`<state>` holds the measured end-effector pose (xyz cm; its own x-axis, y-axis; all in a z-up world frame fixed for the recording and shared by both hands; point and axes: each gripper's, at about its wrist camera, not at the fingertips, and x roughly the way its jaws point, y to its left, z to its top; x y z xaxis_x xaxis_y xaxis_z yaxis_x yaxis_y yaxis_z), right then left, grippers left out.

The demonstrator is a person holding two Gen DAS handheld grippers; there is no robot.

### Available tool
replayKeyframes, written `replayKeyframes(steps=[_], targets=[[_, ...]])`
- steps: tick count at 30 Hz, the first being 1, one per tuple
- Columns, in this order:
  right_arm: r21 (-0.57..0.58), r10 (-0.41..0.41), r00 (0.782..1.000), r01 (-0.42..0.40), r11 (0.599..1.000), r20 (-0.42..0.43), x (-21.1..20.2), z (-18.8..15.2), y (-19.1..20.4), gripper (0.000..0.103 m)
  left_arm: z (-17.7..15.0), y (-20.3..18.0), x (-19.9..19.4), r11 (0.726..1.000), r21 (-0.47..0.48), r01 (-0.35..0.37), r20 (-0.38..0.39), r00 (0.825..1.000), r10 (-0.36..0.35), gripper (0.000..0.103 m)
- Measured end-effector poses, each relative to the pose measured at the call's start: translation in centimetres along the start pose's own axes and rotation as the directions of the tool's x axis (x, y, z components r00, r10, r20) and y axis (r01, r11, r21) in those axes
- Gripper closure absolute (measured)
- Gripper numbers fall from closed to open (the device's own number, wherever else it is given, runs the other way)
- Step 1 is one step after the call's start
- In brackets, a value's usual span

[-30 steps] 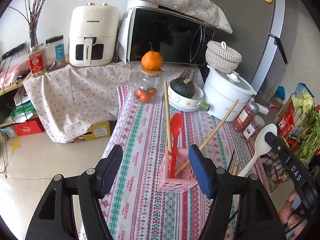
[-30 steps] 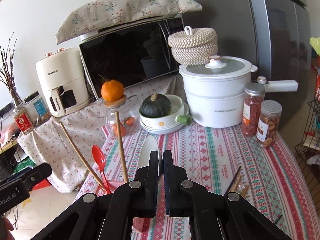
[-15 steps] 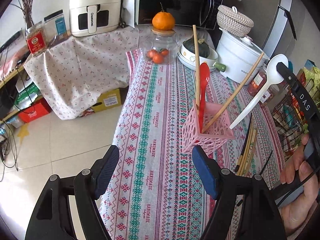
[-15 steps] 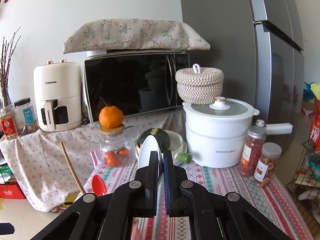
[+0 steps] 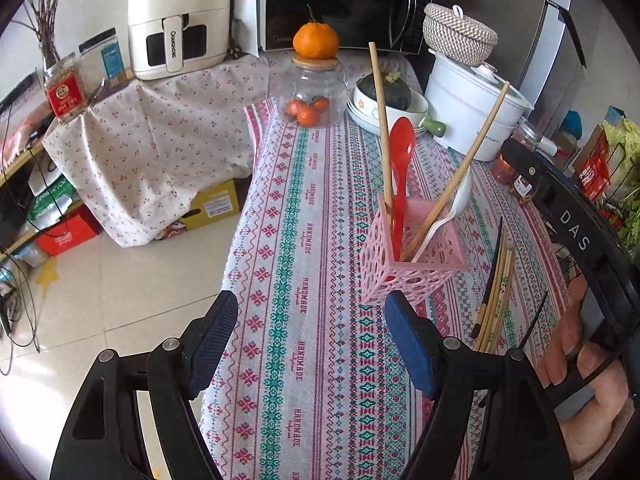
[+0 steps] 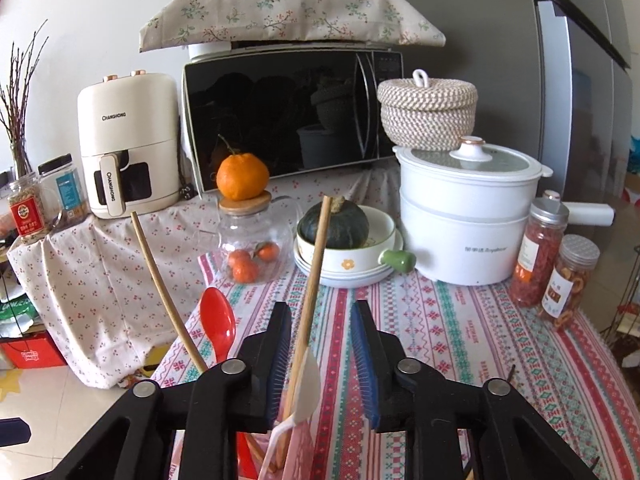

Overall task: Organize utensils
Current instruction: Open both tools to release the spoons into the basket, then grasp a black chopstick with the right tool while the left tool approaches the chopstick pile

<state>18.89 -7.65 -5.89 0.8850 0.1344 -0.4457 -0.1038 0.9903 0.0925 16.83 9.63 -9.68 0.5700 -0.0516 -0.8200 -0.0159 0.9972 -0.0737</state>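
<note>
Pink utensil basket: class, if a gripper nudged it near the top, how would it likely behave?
The pink utensil basket looks like thin perforated plastic, so probably light and easy to slide on the tablecloth. Tall chopsticks and a red spoon lean out, so it may tip.

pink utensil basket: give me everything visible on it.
The pink utensil basket is a small square holder, seemingly plastic, with lattice walls of round holes and an open top. It stands upright on the striped tablecloth, near the table's middle. Inside lean a red spoon, a white spoon and two wooden chopsticks. Loose chopsticks lie beside it. Neither hand-held gripper touches it.
</note>
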Motion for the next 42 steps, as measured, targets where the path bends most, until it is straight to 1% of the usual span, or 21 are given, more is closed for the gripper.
replayKeyframes(steps=[4, 7, 9, 10, 12, 13, 15, 18, 23, 25, 28, 32, 35, 39, 42], targets=[[0.028, 0.028, 0.999, -0.027, 0.999, -0.020, -1.2, 0.4, -0.9, 0.062, -0.2, -0.7, -0.1, 1.000, 0.023, -0.001, 0.007, 1.000, 0.001, 0.021], [0.028, 0.036, 0.999, -0.035, 0.999, -0.036, -2.3, 0.8, -1.8, 0.053, -0.5, -1.2, -0.2, 0.999, 0.038, 0.003, 0.007, 1.000, -0.004, 0.020], [0.026, 0.047, 0.998, -0.046, 0.999, -0.051, -3.1, 0.9, -2.6, 0.045, -0.7, -1.6, -0.1, 0.999, 0.046, 0.008, 0.001, 1.000, -0.008, 0.019], [0.024, 0.052, 0.997, -0.051, 0.998, -0.062, -3.4, 0.8, -2.9, 0.043, -0.8, -1.8, 0.0, 0.999, 0.049, 0.011, -0.004, 1.000, -0.011, 0.019], [0.021, 0.062, 0.994, -0.060, 0.998, -0.085, -4.1, 0.7, -3.8, 0.036, -1.1, -2.1, 0.1, 0.998, 0.053, 0.018, -0.013, 1.000, -0.018, 0.019], [0.019, 0.064, 0.993, -0.062, 0.998, -0.096, -4.5, 0.6, -4.2, 0.034, -1.2, -2.3, 0.1, 0.998, 0.055, 0.022, -0.018, 1.000, -0.021, 0.018], [0.010, 0.057, 0.991, -0.056, 0.998, -0.122, -5.1, 0.2, -5.0, 0.027, -1.5, -2.7, 0.2, 0.998, 0.062, 0.028, -0.027, 0.999, -0.026, 0.018], [0.002, 0.050, 0.985, -0.050, 0.999, -0.164, -5.9, -0.5, -6.4, 0.020, -1.9, -3.6, 0.3, 0.996, 0.078, 0.034, -0.036, 0.999, -0.031, 0.017], [0.009, 0.032, 0.967, -0.031, 0.999, -0.253, -6.5, -2.0, -9.1, 0.013, -2.4, -5.7, 0.9, 0.992, 0.112, 0.049, -0.067, 0.997, -0.041, 0.016], [0.011, 0.015, 0.955, -0.013, 1.000, -0.297, -6.4, -2.7, -10.3, 0.011, -2.6, -6.7, 1.2, 0.991, 0.121, 0.061, -0.085, 0.995, -0.050, 0.016], [0.012, -0.022, 0.930, 0.028, 1.000, -0.366, -6.1, -3.8, -12.2, 0.011, -2.9, -8.5, 1.6, 0.987, 0.139, 0.077, -0.104, 0.993, -0.063, 0.016], [0.034, -0.067, 0.887, 0.093, 0.995, -0.457, -5.5, -5.2, -15.0, 0.011, -3.2, -10.9, 2.1, 0.980, 0.174, 0.096, -0.124, 0.989, -0.075, 0.016], [0.071, -0.101, 0.854, 0.159, 0.985, -0.511, -5.3, -6.1, -17.3, 0.011, -3.4, -12.8, 2.5, 0.974, 0.198, 0.111, -0.139, 0.987, -0.084, 0.016], [0.120, -0.106, 0.809, 0.212, 0.970, -0.578, -4.4, -7.4, -19.8, 0.011, -3.9, -15.2, 3.2, 0.961, 0.240, 0.134, -0.167, 0.981, -0.095, 0.016], [0.137, -0.100, 0.784, 0.230, 0.963, -0.613, -3.4, -8.4, -21.0, 0.011, -4.0, -16.6, 3.7, 0.953, 0.271, 0.138, -0.185, 0.979, -0.089, 0.016]])
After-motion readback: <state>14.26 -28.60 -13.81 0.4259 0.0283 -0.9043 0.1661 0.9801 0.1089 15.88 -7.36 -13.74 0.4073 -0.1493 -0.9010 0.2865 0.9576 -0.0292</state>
